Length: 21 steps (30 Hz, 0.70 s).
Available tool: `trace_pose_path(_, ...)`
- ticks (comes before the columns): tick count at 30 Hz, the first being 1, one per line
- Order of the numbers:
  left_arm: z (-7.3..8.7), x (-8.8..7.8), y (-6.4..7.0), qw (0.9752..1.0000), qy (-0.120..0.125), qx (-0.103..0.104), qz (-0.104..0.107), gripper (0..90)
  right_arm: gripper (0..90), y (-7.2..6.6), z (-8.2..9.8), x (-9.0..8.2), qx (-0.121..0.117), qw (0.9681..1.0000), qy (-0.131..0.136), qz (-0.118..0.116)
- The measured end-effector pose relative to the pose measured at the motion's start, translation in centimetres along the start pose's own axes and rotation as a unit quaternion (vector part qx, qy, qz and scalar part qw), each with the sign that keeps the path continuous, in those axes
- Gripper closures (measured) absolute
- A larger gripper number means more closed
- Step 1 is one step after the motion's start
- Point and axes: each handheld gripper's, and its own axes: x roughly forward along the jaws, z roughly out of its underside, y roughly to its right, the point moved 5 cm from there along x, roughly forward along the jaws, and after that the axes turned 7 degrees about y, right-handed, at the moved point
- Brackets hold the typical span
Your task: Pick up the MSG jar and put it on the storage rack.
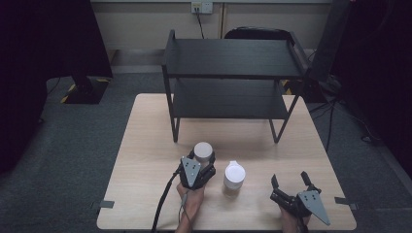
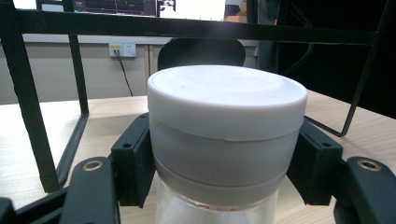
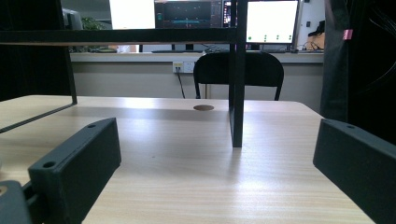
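So the white-lidded jar (image 1: 203,151) sits just below centre of the high view, clamped at its lid by the left gripper (image 1: 199,164). A second white-capped jar (image 1: 234,177) stands just right of it. The right gripper (image 1: 290,183), lower right, has its jaws spread with nothing between them. The black shelf rack (image 1: 231,73) stands at the top.

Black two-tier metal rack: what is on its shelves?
In the high view both shelves of the black two-tier metal rack look bare; the top shelf covers the back of the lower one.
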Motion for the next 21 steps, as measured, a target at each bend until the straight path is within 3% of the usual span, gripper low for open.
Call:
trace_pose_path(15, -0.05, 0.01, -0.11, 1.0, 0.001, -0.001, 0.002, 34.3, 0.0, -0.03, -0.02, 0.01, 0.0, 1.0, -0.001, 0.0)
trace_pose_path(21, -0.75, 0.0, -0.73, 1.0, 0.003, -0.005, 0.005, 34.3, 0.0, -0.03, -0.02, 0.02, 0.0, 1.0, -0.001, 0.0)
